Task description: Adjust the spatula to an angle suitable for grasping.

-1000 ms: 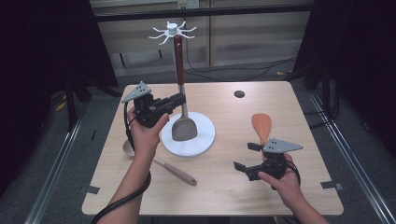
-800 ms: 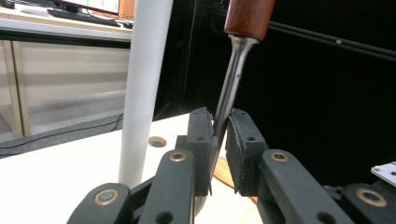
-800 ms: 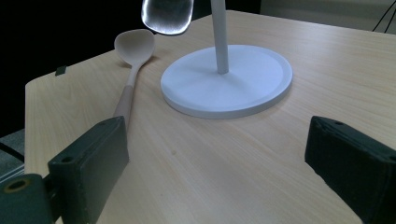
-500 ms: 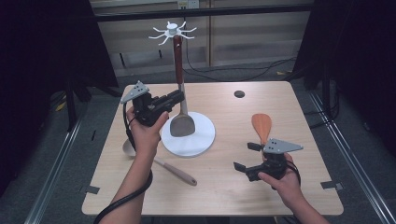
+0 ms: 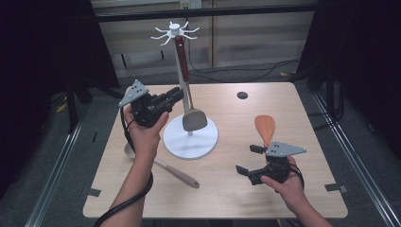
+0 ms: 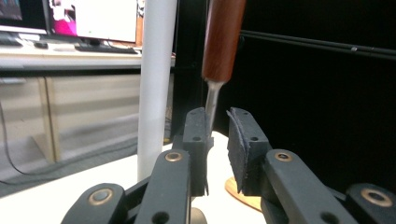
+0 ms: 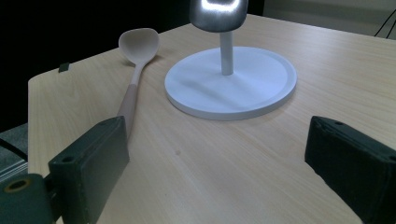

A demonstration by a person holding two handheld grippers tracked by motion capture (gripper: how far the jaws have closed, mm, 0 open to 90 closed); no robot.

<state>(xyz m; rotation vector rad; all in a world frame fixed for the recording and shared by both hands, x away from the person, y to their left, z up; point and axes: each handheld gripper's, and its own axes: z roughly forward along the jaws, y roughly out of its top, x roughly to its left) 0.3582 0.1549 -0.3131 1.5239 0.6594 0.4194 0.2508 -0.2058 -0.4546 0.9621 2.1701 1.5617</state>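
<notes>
Now: left claw at the hanging spatula

Left claw point(image 5: 177, 94) raised above the counter point(image 5: 227, 189), pointing at 2 o'clock toward the stand point(image 5: 189, 137). Spatula point(image 5: 187, 90) hangs from the stand's white hooks, brown handle up, metal blade just over the round base. In the left gripper view the thin metal shank point(image 6: 212, 100) sits just beyond the narrow gap between the pads; jaws nearly closed, pads not pressing on it. White pole point(image 6: 156, 84) stands at 9 o'clock of the shank.

Right claw point(image 5: 246, 160) low over the counter at 4 o'clock of the stand, jaws wide open, nothing between them. Orange spatula point(image 5: 265, 128) lies just beyond it at 12 o'clock. Pale spoon point(image 5: 165, 166) lies at 7 o'clock of the base.
</notes>
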